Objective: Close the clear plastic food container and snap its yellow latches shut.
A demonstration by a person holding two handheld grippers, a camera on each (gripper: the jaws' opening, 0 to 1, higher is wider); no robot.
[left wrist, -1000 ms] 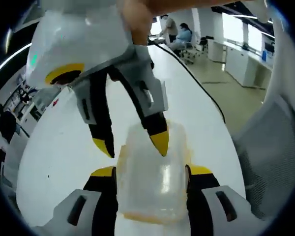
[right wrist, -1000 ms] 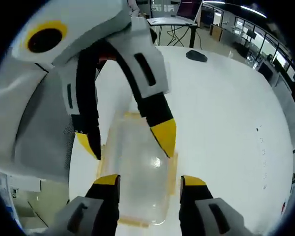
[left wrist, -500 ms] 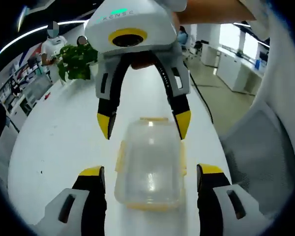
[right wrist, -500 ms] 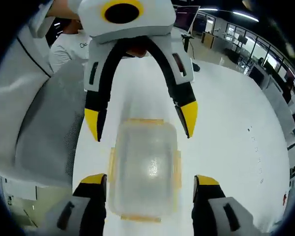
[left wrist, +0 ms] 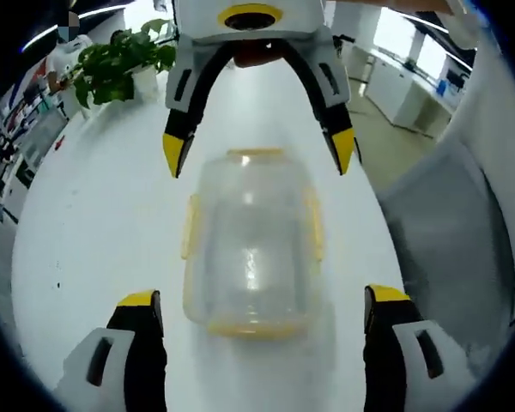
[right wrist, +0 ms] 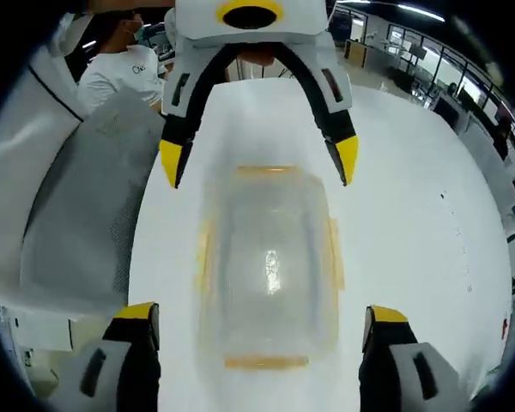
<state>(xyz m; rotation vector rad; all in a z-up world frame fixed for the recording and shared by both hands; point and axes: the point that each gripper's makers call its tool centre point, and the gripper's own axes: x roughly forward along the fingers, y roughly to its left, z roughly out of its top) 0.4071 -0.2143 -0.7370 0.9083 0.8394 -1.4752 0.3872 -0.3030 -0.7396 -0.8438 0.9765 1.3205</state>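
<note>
The clear plastic container (left wrist: 249,245) lies on the white table (left wrist: 86,223) with its lid on. Yellow latches (left wrist: 188,227) run along its sides and ends; whether they are snapped down I cannot tell. My left gripper (left wrist: 262,299) is wide open, its jaws standing off either side of the container's near end and touching nothing. My right gripper (left wrist: 257,153) faces it from the far end, also wide open. In the right gripper view the container (right wrist: 269,266) lies between my right gripper (right wrist: 260,313) and the left gripper (right wrist: 259,160), touched by neither.
A grey mesh chair (left wrist: 451,223) stands close to the table's edge, also seen as the chair back (right wrist: 77,215). A potted plant (left wrist: 112,69) sits at the table's far end. A person in a white shirt (right wrist: 120,64) stands behind the chair.
Both grippers have opened wider and drawn back from the container. A second ago their jaws stood close against its sides; now they stand well apart from it.
</note>
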